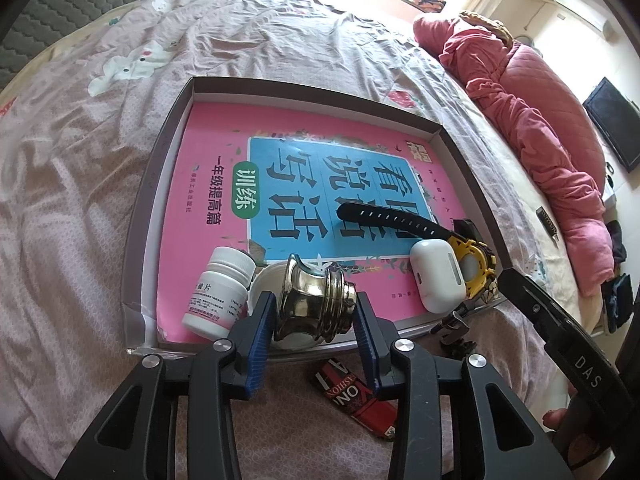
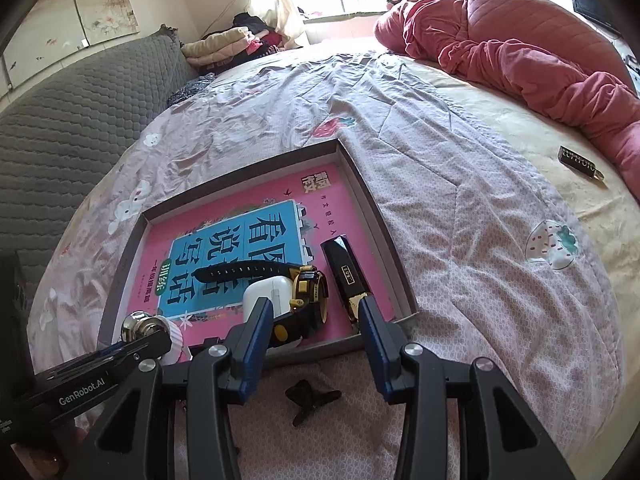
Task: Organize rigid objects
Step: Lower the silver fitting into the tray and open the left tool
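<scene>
A shallow grey box (image 1: pixel 160 184) lies on the bed with a pink book (image 1: pixel 208 152) flat inside it. On the book are a white pill bottle (image 1: pixel 218 292), a white earbud case (image 1: pixel 438 276), a yellow watch with a black strap (image 1: pixel 384 218) and a black and gold bar (image 2: pixel 344 272). My left gripper (image 1: pixel 316 320) is shut on a shiny metal knob (image 1: pixel 312 304), held over the box's near edge above a white cup (image 1: pixel 266 280). My right gripper (image 2: pixel 316 328) is open and empty over the box's near edge, with the watch (image 2: pixel 308 292) between its fingers.
A red and black packet (image 1: pixel 356 396) and a small black clip (image 1: pixel 452 328) lie on the sheet just before the box. A black propeller-shaped piece (image 2: pixel 308 398) lies under my right gripper. A pink quilt (image 2: pixel 520 40) is bunched at the far right. A dark tag (image 2: pixel 578 164) lies on the yellow sheet.
</scene>
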A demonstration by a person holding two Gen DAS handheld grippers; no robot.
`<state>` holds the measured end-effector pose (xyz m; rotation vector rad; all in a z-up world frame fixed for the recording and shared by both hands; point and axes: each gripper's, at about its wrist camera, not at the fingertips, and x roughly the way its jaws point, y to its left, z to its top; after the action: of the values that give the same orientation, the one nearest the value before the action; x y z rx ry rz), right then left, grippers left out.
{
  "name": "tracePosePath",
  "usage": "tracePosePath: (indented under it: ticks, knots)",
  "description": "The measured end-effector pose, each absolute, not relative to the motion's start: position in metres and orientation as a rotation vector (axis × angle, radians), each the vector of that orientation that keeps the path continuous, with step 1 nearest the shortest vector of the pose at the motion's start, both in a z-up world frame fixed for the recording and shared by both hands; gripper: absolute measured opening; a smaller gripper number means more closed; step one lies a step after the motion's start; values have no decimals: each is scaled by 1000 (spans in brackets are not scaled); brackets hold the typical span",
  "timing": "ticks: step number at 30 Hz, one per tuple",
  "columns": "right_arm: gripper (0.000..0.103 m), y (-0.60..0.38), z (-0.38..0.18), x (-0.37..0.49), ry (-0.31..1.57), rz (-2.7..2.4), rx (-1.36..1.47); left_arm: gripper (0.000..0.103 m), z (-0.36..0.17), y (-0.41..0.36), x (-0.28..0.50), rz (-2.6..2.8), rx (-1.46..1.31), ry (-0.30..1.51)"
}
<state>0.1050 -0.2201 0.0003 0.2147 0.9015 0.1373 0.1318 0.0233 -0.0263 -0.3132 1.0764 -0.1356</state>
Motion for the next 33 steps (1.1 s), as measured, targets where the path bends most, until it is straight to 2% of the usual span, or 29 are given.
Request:
tracePosePath:
  ticks: [19,24,33]
  knots:
    - [46,-221,4,104,897,136,210,54,-17,26,130,-128,-309,1061]
    - [50,-221,4,102,904,139,214,54,-16,29,126,-126,-313,1059]
    - [50,-222,5,98,901,139,218,55,-7,31,120,-128,-315,1037]
